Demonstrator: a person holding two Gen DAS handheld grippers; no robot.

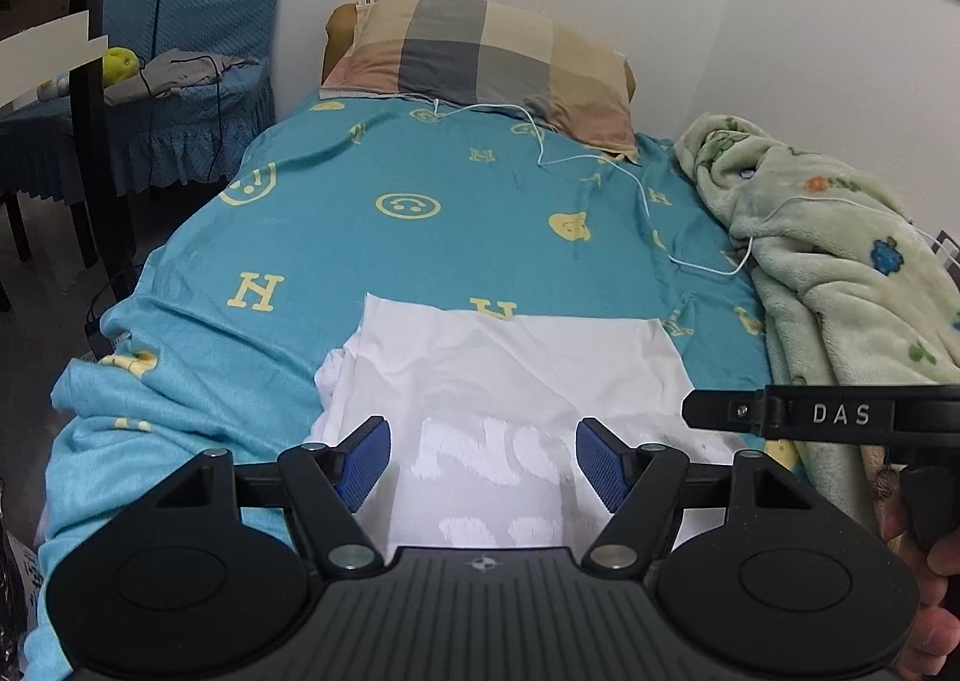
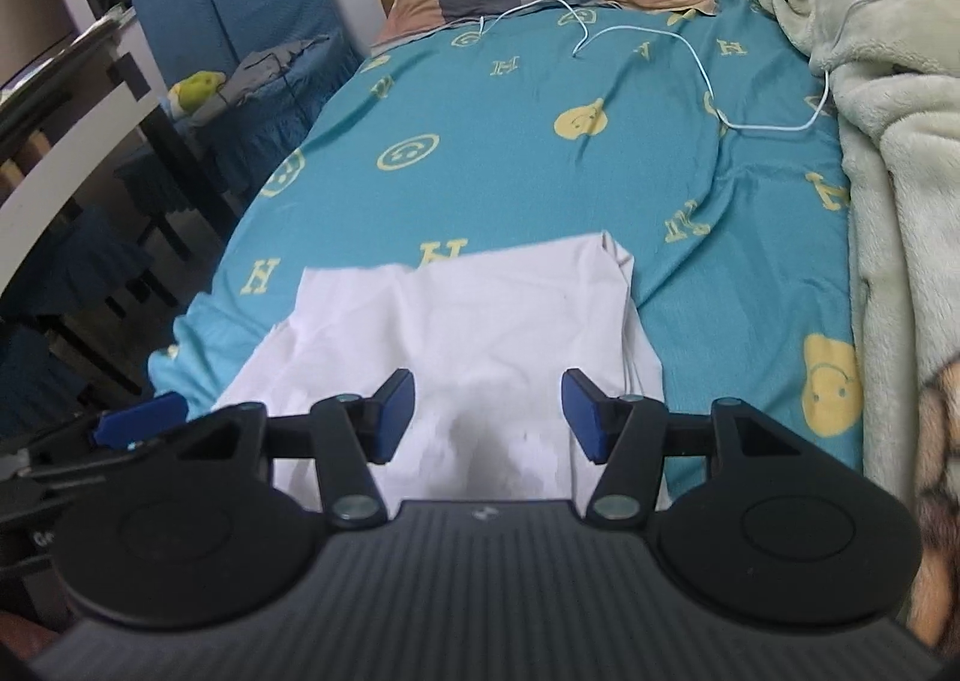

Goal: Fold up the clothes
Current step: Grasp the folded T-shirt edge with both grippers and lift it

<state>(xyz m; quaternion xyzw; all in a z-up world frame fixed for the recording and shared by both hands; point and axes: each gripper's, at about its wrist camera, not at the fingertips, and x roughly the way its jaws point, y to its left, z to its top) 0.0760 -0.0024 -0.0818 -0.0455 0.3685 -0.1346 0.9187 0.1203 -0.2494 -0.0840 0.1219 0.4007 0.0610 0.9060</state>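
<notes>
I've got the white shirt (image 1: 498, 381) lying partly folded at the near edge of the bed (image 1: 336, 237), on the teal sheet with its yellow smiley faces and "H" letters. My left gripper (image 1: 483, 462) hangs over the near end of it, jaws spread wide, gripping nothing; my right gripper (image 2: 487, 414) hangs beside it, equally wide and empty. This cloth looks thin, light and floppy, so I judge it'll sag and crease unless I pinch it at the corners or along an edge. The far right corner (image 2: 612, 249) shows stacked layers, a fair place to grab. White raised lettering on the shirt isn't readable to me. The other gripper's body in the left view reads "DAS".
</notes>
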